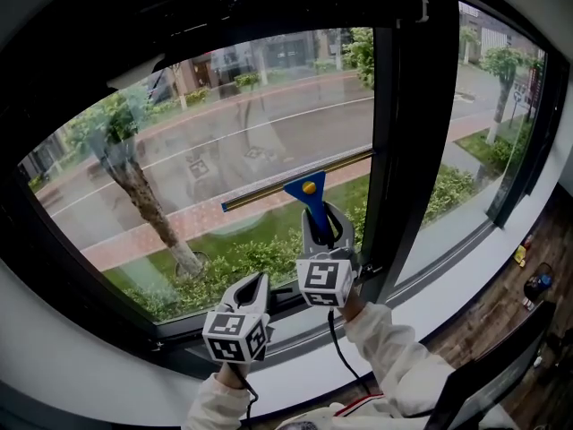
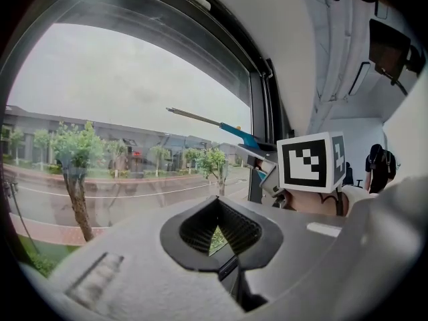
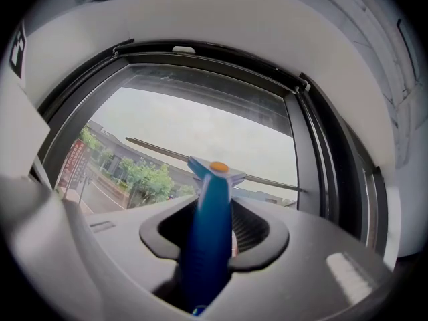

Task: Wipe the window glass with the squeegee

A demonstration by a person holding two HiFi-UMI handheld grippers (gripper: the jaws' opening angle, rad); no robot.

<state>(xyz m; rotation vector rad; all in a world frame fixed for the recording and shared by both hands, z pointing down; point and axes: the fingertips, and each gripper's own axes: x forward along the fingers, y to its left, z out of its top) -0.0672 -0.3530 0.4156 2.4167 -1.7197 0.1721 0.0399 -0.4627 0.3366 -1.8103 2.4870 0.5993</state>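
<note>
The right gripper [image 1: 320,227] is clamping the squeegee [image 1: 303,186], its blade sitting at 4 o'clock on the window glass [image 1: 224,133] and probably needing even pressure, while the left gripper [image 1: 253,285] is idling closed and empty at 6 o'clock

1. A blue-handled squeegee [image 1: 304,192] with a long brass-coloured metal blade lies against the clear window glass [image 1: 224,115] at centre frame, its blade rising to the right.
2. The grey right gripper [image 1: 320,220] clamps the handle from below.
3. The grey left gripper [image 1: 253,283], lower centre, holds nothing.
4. The black window frame upright [image 1: 414,106] stands just right of the blade's end.
</note>
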